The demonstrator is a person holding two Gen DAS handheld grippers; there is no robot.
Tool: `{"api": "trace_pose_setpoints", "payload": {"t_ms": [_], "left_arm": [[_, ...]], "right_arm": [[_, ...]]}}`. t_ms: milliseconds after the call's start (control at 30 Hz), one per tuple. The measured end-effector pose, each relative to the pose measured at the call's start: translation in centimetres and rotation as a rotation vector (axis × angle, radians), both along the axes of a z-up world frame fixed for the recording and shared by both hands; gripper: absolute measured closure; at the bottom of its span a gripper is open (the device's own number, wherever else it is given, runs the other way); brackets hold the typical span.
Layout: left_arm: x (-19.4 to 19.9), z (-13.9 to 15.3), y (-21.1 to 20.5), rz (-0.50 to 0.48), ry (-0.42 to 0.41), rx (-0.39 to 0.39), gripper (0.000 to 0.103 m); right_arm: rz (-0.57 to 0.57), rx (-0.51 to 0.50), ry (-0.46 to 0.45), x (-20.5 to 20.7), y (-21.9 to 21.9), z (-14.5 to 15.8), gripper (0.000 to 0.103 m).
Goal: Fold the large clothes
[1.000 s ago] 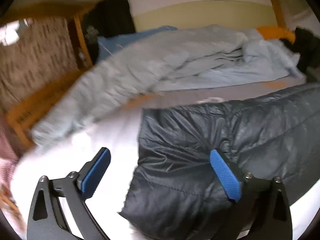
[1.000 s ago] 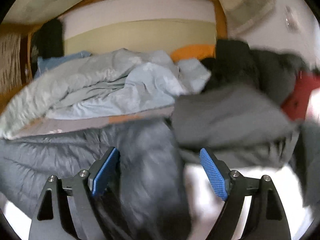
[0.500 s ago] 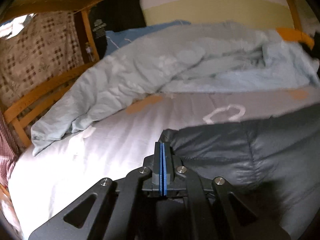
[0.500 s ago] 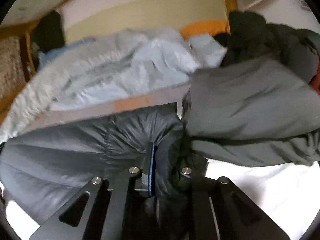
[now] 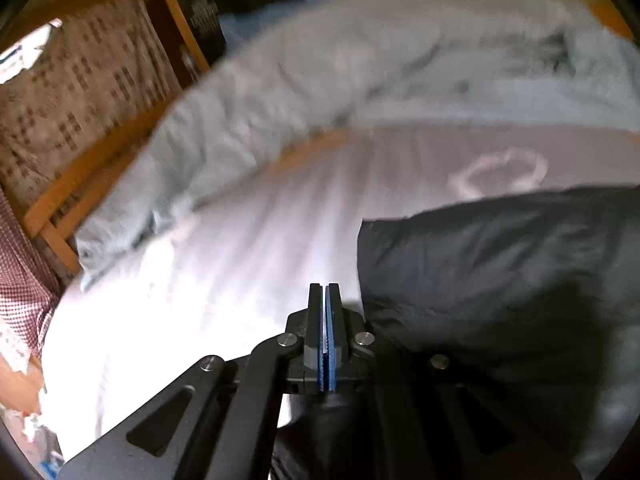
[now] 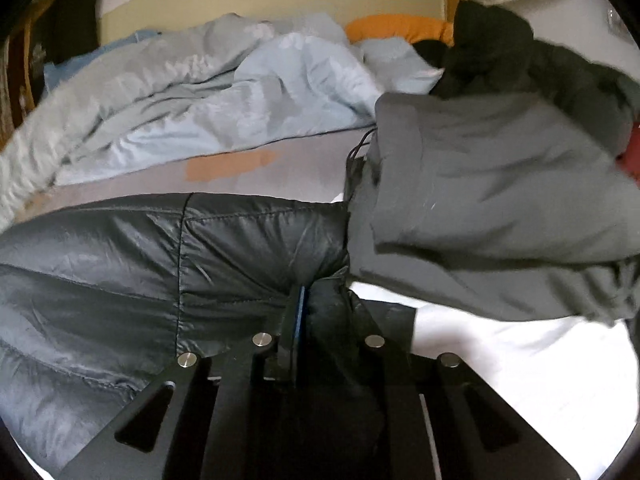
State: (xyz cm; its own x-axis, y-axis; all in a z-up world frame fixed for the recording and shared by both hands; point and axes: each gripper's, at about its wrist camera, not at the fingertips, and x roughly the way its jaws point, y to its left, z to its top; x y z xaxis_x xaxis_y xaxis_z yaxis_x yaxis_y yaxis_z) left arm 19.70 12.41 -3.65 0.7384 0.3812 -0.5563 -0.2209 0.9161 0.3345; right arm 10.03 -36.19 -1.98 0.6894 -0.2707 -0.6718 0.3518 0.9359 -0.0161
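A black quilted puffer jacket (image 5: 500, 264) (image 6: 160, 256) lies across the white bed sheet (image 5: 200, 300). My left gripper (image 5: 325, 292) is at the jacket's left edge. Its blue pads are pressed together, and dark fabric bunches just under them. My right gripper (image 6: 316, 300) pinches a fold at the jacket's right end. The jaws are opening slightly, with fabric still squeezed between them and draped over the right finger. A grey garment (image 6: 480, 200) lies just right of that fold, partly overlapping the jacket.
A crumpled light blue duvet (image 5: 320, 80) (image 6: 200, 96) fills the far side of the bed. A wooden bed frame (image 5: 80, 176) runs along the left. An orange pillow (image 6: 396, 26) and a pile of dark clothes (image 6: 492, 40) sit at the back right.
Both grippers went from wide open to closed on the jacket's two ends. They have since moved forward and down with the fabric.
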Motion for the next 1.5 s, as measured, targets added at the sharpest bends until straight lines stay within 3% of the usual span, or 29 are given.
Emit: {"api": "trace_pose_setpoints", "payload": {"t_ms": [67,133,167,200,233,267,333,400,433,467,533,567,600,733,800,867,967,1100,1300,1500], "left_arm": [[-3.1,2.2,-0.7,-0.043,-0.117,0.012,0.094],[-7.0,4.4,-1.6,-0.098,-0.225,-0.020,0.080],[-8.6,5.4,-1.9,-0.123,-0.268,-0.054,0.072],[-10.0,6.5,-2.2,-0.151,-0.304,-0.090,0.072],[-11.4,7.6,-2.8,-0.186,-0.343,-0.121,0.072],[-12.5,8.6,-3.5,-0.220,-0.370,-0.136,0.072],[-14.0,10.1,-5.3,-0.311,-0.377,-0.163,0.072],[-14.3,10.9,-7.3,-0.434,-0.314,-0.216,0.072],[-14.1,10.9,-8.2,-0.487,-0.271,-0.239,0.071],[-13.9,10.7,-9.2,-0.541,-0.225,-0.257,0.070],[-13.7,10.0,-11.4,-0.555,-0.203,-0.193,0.058],[-13.2,9.4,-12.1,-0.543,-0.185,-0.153,0.044],[-12.4,8.8,-12.7,-0.552,-0.143,-0.146,0.036],[-7.2,6.0,-12.3,-0.527,0.064,-0.259,0.030],[-5.2,4.8,-11.8,-0.465,0.071,-0.238,0.013],[-4.4,3.9,-11.7,-0.423,0.016,-0.186,0.004],[-3.2,2.0,-11.2,-0.406,-0.001,-0.201,0.002],[-1.6,0.8,-11.2,-0.387,0.046,-0.189,0.002],[-0.4,-0.4,-11.1,-0.386,0.126,-0.205,0.002],[0.0,-0.8,-11.4,-0.380,0.144,-0.192,0.001]], "right_arm": [[-0.038,-0.015,-0.031,-1.2,0.0,1.2,0.088],[-0.033,-0.001,-0.168,-4.1,0.5,3.5,0.085],[-0.024,-0.004,-0.218,-5.4,0.7,4.6,0.076],[-0.020,-0.019,-0.245,-6.4,1.0,5.7,0.068],[-0.020,-0.035,-0.260,-7.0,1.3,6.5,0.046],[-0.011,-0.050,-0.282,-7.7,1.9,7.5,0.034],[0.044,-0.052,-0.314,-8.4,3.1,9.3,0.034],[0.127,-0.025,-0.327,-8.8,4.9,10.8,0.029],[0.162,-0.007,-0.331,-8.9,5.7,11.2,0.012],[0.205,0.017,-0.333,-8.7,6.8,11.6,0.000],[0.294,0.035,-0.314,-8.2,9.0,11.8,0.000],[0.325,0.032,-0.296,-7.9,10.0,11.6,0.000],[0.357,0.028,-0.264,-7.2,11.1,11.2,0.000],[0.404,-0.044,-0.026,-2.9,14.7,7.4,0.000],[0.373,-0.080,0.070,-0.7,15.2,5.0,0.000],[0.355,-0.038,0.108,0.8,14.6,3.2,0.000],[0.339,0.001,0.104,2.4,13.7,1.4,0.000],[0.328,-0.061,0.068,3.1,14.2,-1.1,0.000],[0.334,-0.014,0.103,4.1,13.7,-1.6,0.000],[0.322,-0.011,0.130,4.9,13.8,-2.4,0.000]]}}
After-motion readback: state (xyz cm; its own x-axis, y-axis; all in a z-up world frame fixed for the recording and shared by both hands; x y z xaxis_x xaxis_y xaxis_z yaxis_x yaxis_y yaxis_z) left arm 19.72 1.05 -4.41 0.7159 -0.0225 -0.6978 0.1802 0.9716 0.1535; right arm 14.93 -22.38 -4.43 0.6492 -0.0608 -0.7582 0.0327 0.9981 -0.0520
